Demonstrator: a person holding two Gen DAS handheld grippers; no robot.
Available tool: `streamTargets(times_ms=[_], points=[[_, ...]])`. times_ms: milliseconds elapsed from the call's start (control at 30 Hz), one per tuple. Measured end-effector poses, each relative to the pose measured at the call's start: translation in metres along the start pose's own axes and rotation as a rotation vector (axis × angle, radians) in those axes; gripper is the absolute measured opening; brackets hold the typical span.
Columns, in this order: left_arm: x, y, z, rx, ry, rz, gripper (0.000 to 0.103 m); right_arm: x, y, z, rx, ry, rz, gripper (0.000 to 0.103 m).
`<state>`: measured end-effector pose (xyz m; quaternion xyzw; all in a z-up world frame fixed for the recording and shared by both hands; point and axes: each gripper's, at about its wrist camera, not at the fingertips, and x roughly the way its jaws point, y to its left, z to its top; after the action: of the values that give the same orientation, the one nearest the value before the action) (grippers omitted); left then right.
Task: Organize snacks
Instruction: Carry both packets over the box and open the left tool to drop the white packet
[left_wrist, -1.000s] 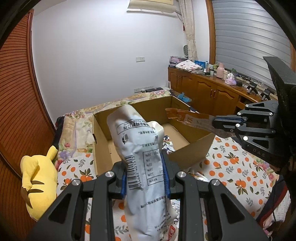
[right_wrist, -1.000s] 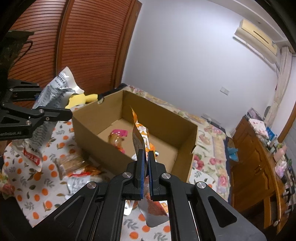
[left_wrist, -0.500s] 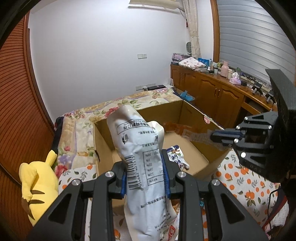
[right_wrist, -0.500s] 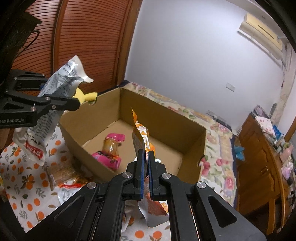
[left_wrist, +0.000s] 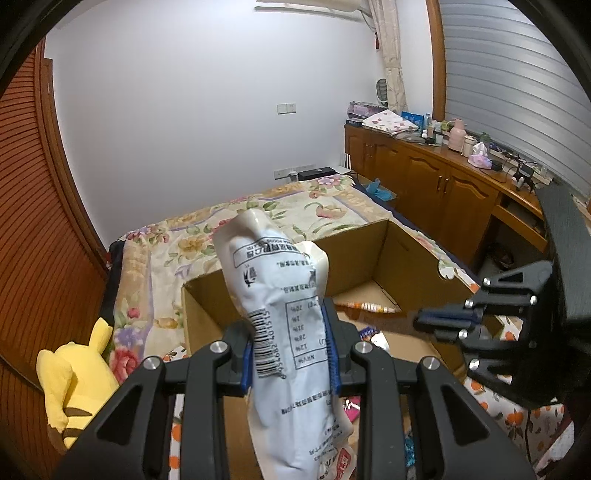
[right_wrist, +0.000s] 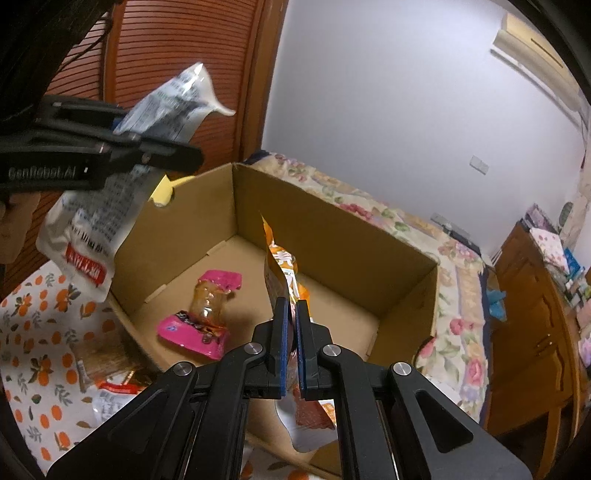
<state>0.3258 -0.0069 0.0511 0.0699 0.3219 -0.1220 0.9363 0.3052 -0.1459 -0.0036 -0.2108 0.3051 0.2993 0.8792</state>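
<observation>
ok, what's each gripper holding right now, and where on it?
The left gripper clamps the white snack bag across its middle. The right gripper pinches the orange snack packet edge-on, about mid-length. Both are held over the cardboard box.

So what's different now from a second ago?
Both tongs carried their snacks closer to the cardboard box. The right tongs now hold the orange packet over its inside; the left tongs bring the white bag up to its near wall. Both grips stayed shut, and the pink snack stayed in the box.
</observation>
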Motion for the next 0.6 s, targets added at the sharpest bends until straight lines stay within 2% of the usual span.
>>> streamTargets(times_ms=[300, 600], points=[[0.035, -0.003, -0.005, -0.001, 0.05, -0.016, 0.029, 0.024, -0.007, -0.013, 0.012, 0.051, 0.022, 0.002], [0.048, 0.005, -0.009, -0.03, 0.069, -0.007, 0.039, 0.034, -0.008, -0.019, 0.046, 0.064, 0.054, 0.003]])
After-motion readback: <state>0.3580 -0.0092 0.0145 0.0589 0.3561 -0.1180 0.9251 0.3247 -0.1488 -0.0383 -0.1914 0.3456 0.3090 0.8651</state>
